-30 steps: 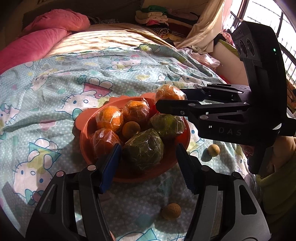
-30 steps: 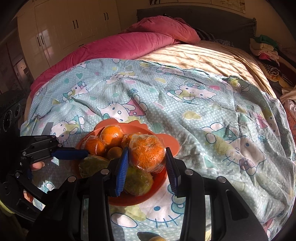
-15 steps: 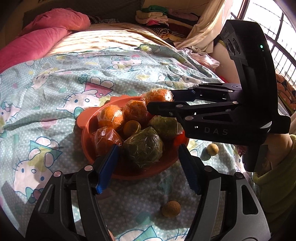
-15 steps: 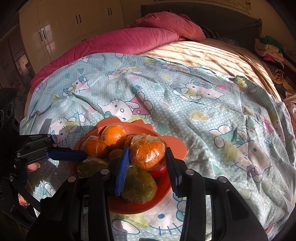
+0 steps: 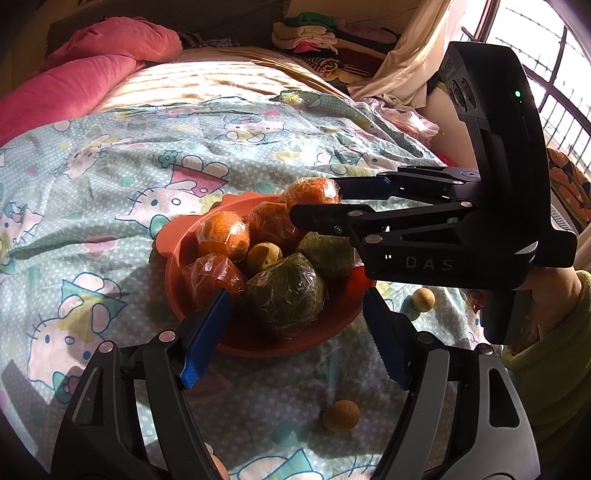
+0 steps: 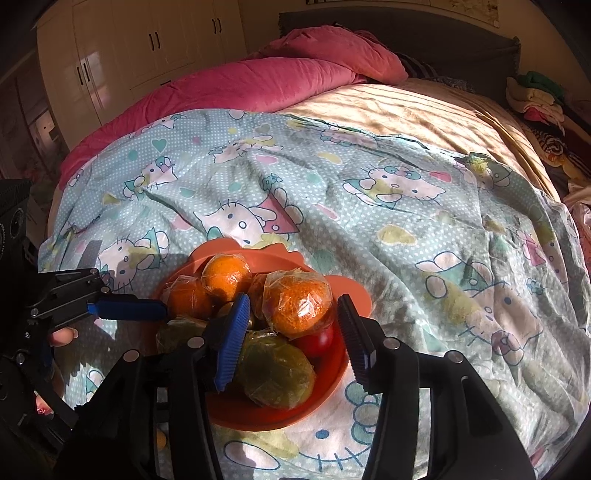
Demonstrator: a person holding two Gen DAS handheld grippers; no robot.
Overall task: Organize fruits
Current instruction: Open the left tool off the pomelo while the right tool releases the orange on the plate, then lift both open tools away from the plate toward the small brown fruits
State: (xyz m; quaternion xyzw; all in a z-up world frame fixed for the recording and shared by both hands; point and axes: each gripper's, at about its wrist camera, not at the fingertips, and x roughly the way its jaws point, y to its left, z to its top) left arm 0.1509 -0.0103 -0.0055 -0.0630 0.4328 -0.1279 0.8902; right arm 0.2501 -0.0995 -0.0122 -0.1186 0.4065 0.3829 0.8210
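An orange-red bowl (image 5: 170, 269) (image 6: 356, 291) on the cartoon-cat sheet holds several plastic-wrapped fruits. My right gripper (image 6: 293, 325) (image 5: 316, 201) straddles a wrapped orange (image 6: 299, 302) (image 5: 312, 190) that rests on top of the pile. Its jaws are opening, and a small gap shows on each side of the fruit. My left gripper (image 5: 295, 332) reaches over the bowl's near rim with a wrapped green fruit (image 5: 284, 299) between its blue pads, untouched. Those jaws are opening too. One of its fingers (image 6: 125, 308) shows at the left of the right wrist view.
Two small brown round fruits lie loose on the sheet, one (image 5: 340, 415) in front of the bowl, the other (image 5: 423, 300) to its right. A pink duvet (image 6: 258, 81) lies at the far side, folded clothes (image 5: 314, 29) beyond.
The right jaws were pressed on the wrapped orange and have now spread away from it, leaving it on the pile. The left jaws have widened around the green fruit.
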